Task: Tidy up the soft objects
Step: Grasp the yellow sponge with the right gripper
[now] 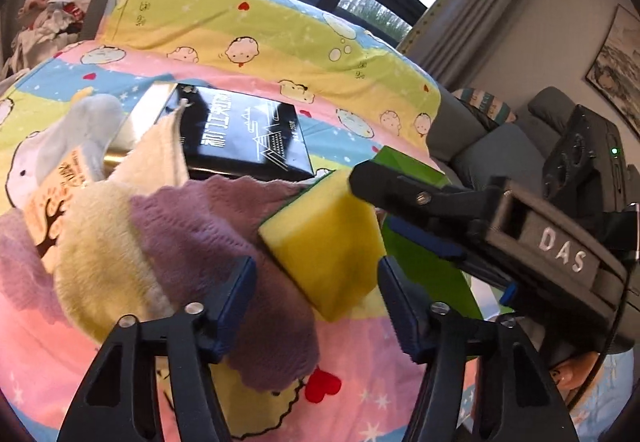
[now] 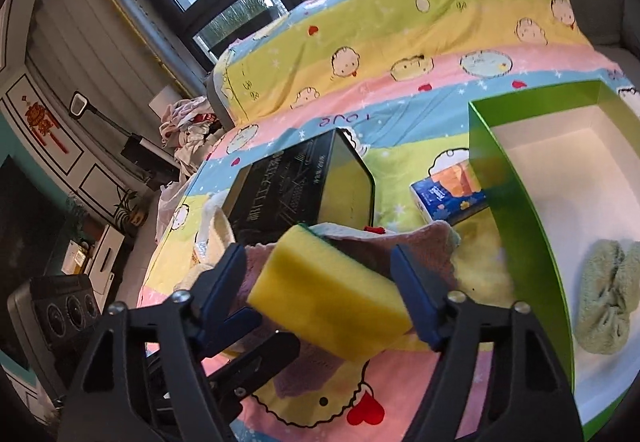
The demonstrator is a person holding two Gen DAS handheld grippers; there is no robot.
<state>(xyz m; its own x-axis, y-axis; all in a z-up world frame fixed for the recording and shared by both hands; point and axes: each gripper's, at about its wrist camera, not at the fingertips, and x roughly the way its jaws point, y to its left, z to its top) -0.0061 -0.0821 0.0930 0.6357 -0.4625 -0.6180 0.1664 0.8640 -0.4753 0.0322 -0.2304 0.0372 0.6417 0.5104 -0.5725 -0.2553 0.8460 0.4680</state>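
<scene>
Scene: A yellow sponge with a green scouring back hangs above a cartoon-print bedspread, among a purple cloth and a cream towel.
Right tongs: The right tongs are closed on the sponge, gripping its two ends, the block tilted.
Left tongs: The left tongs stand wide and hold nothing; the sponge sits just ahead of their gap.
Destination, as judged: The green box with the white interior, just right of the sponge, already holds a pale green cloth.
Doing it well: Lift the sponge clear of the box's near wall before swinging across, keep the squeeze light so the foam does not spring out, and release low over the bare white floor beside the cloth.
Seen only from the right wrist: The box interior, the cloth in it, and a blue tissue pack behind the box wall.
Seen only from the left wrist: The right tongs' body from outside, and a pale blue sock with a paper label beside the black box.
</scene>
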